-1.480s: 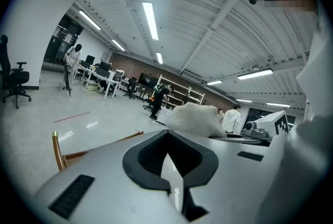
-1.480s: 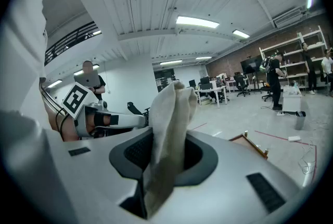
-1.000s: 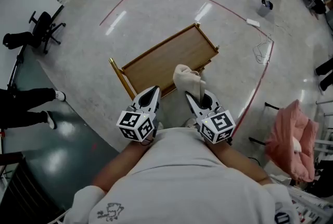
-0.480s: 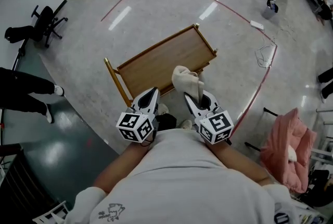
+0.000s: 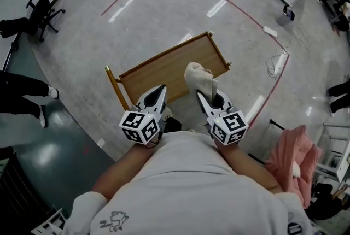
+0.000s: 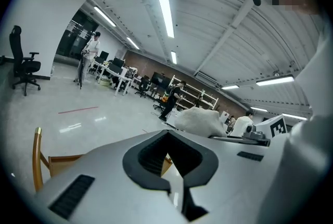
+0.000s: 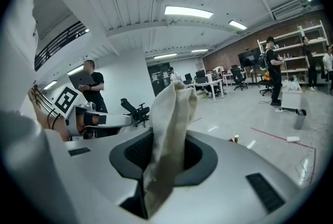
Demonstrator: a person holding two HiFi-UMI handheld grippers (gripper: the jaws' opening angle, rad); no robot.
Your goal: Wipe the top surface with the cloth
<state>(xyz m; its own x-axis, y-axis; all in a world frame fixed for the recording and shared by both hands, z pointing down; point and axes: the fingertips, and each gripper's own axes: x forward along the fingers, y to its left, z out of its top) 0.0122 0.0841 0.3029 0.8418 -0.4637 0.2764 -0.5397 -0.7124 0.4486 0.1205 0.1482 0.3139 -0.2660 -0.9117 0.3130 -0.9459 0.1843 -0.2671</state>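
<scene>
A wooden cart with a flat brown top surface (image 5: 164, 67) and raised rim stands on the floor below me. My right gripper (image 5: 209, 98) is shut on a cream cloth (image 5: 199, 80), which sticks up between its jaws (image 7: 169, 134) over the cart's near right edge. My left gripper (image 5: 157, 95) is shut and holds nothing; its jaws meet with only a slit between them, over the cart's near edge. In the left gripper view the cloth (image 6: 200, 121) shows to the right, and a cart post (image 6: 37, 158) at the left.
A pink-draped chair (image 5: 290, 160) stands at my right. Red tape lines (image 5: 262, 100) mark the floor, with a cable and power strip (image 5: 276, 59) beyond the cart. A person's legs (image 5: 24, 97) and an office chair (image 5: 38, 15) are at the left.
Both grippers have shifted slightly forward and up over the cart's near edge, the cloth still held. The person's legs at the left have moved on.
</scene>
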